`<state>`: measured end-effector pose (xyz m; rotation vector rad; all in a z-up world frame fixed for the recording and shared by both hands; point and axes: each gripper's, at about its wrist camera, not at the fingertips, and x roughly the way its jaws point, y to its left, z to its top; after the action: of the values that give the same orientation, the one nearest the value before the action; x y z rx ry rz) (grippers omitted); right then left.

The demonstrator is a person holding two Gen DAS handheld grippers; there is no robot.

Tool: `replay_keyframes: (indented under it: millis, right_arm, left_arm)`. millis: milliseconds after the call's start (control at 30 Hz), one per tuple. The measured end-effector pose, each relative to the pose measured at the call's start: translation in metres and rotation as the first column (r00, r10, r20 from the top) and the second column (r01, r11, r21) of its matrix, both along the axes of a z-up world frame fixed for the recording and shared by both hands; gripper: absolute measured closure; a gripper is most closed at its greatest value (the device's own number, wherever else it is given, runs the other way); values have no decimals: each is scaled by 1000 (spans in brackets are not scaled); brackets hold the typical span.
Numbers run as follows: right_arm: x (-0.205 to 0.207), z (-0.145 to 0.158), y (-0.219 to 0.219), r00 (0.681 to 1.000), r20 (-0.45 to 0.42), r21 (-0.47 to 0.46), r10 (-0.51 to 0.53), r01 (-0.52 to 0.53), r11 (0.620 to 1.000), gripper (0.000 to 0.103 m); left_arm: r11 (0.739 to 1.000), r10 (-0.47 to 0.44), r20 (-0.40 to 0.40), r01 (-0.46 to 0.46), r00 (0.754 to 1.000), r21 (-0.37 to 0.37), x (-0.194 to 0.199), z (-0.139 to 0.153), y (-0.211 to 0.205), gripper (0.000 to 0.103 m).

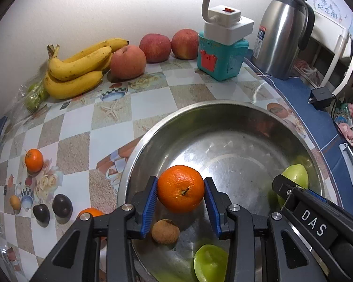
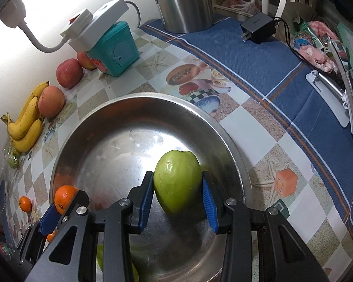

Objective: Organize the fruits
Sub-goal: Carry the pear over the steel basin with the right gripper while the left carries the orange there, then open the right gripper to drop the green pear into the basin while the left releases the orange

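Sitting between left gripper [image 1: 180, 193] pads: orange [image 1: 180, 189]

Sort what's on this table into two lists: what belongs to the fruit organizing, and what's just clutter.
Job: orange in left gripper; green fruit in right gripper; steel bowl; bananas; apples.

Clutter: thermos jug; teal box; charger.

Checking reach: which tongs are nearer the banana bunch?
Left. Left tongs, gripping an orange, sit on the bowl's side facing the banana bunch; right tongs hold a green fruit farther away.
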<state>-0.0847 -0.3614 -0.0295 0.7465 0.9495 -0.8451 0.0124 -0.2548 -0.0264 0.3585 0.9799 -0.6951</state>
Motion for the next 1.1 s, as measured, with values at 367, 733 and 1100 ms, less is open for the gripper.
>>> replay_keyframes:
  millis: [367, 733, 1100]
  right_arm:
    - [1, -3, -2, 1000, -9, 24, -3, 3, 1000, 62]
    - [2, -4, -2, 1000, -15, 19, 0, 0, 1000, 62]
    - [3, 4, 0, 1000, -18, -9, 8, -8, 1000, 56]
  left_arm:
    - [1000, 7, -20, -6, 1000, 10, 3, -5, 2, 61]
    - [1000, 4, -33, -4, 999, 18, 3, -8, 1, 61]
    - [1000, -2, -28, 2, 1000, 8, 2, -3, -1, 51]
